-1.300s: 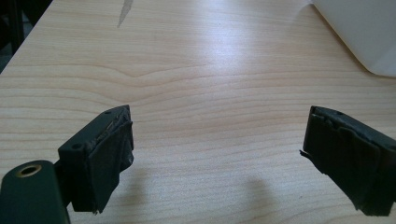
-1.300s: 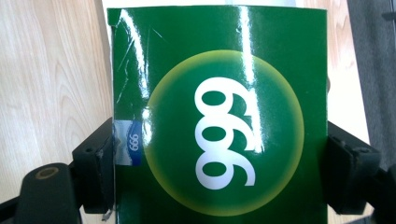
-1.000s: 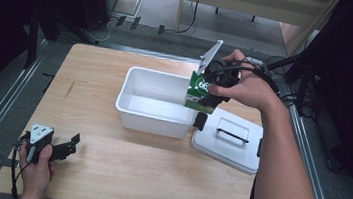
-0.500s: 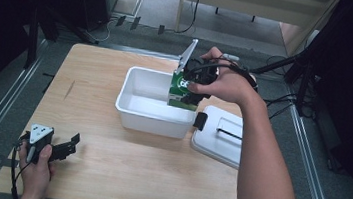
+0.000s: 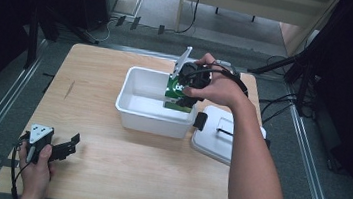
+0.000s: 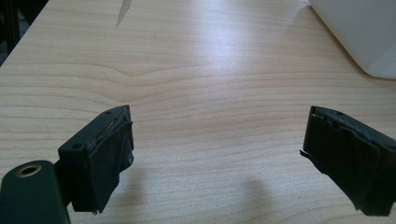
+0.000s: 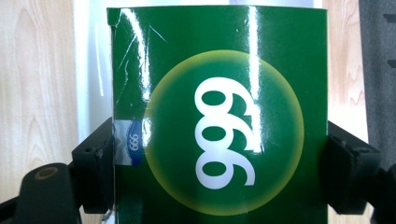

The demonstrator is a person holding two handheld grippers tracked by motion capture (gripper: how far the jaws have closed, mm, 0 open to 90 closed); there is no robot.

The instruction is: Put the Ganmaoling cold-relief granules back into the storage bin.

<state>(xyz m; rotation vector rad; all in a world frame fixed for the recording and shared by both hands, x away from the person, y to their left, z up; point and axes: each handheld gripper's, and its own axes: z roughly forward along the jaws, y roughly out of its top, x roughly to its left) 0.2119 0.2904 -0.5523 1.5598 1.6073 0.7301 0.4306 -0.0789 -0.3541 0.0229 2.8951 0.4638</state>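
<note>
High view, worktop (image 5: 104, 182) contents. Item: green box (image 5: 179, 96) with a white "999" on a yellow disc, pinched at both sides by the right hand-held gripper (image 7: 219, 168), held at the right end of the white bin (image 5: 135, 110), its lower part inside the rim. Item: white bin, toward the far right part of the worktop. Item: white lid (image 5: 220, 139) with a handle, lying flat just beside the bin at the right edge. Item: left hand-held gripper (image 5: 65, 148), jaws spread with nothing between them, low over the near left corner.
</note>
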